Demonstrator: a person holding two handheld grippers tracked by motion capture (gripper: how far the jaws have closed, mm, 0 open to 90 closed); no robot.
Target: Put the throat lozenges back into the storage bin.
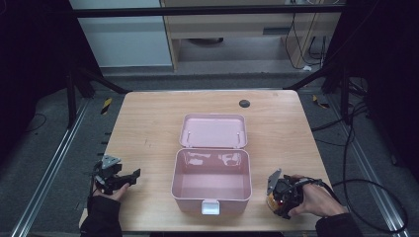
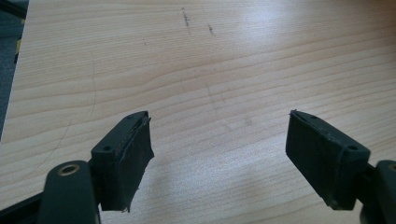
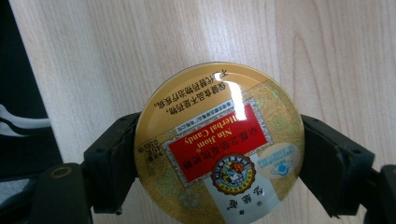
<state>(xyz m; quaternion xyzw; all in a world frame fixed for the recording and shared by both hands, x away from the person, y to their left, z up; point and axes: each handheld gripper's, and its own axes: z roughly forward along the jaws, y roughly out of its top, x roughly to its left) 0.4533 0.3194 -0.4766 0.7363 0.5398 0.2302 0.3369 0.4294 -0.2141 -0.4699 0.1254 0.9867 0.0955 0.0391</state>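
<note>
Wooden table [image 1: 148,128], pale grain, standing on dark grey floor [image 1: 44,138] with black frame rails around it.

Pink plastic box [image 1: 211,190] sits at the table's middle, close to the person's edge. Lid [image 1: 213,131] thrown fully back, lying behind the box toward the far side. White latch [image 1: 210,207] on the near wall. Inside looks bare pink.

Small dark round disc [image 1: 244,103] near the far edge, well apart from the box.

Left gripper [image 1: 129,177] rests at the near left of the table, left of the box and apart from it. In the left gripper view its jaws stand wide, with bare wood between the pads [image 2: 135,154].

Right gripper [image 1: 274,197] at the near right, just beside the box's right wall. Jaws clamped on a round yellow candy tin [image 3: 219,149]: pads press its two opposite sides, red label facing the camera, print reading upside down in the right gripper view. From the high view the tin [image 1: 271,202] shows as a sliver of orange under the gripper, low over the tabletop; cannot tell whether it touches the wood.
</note>
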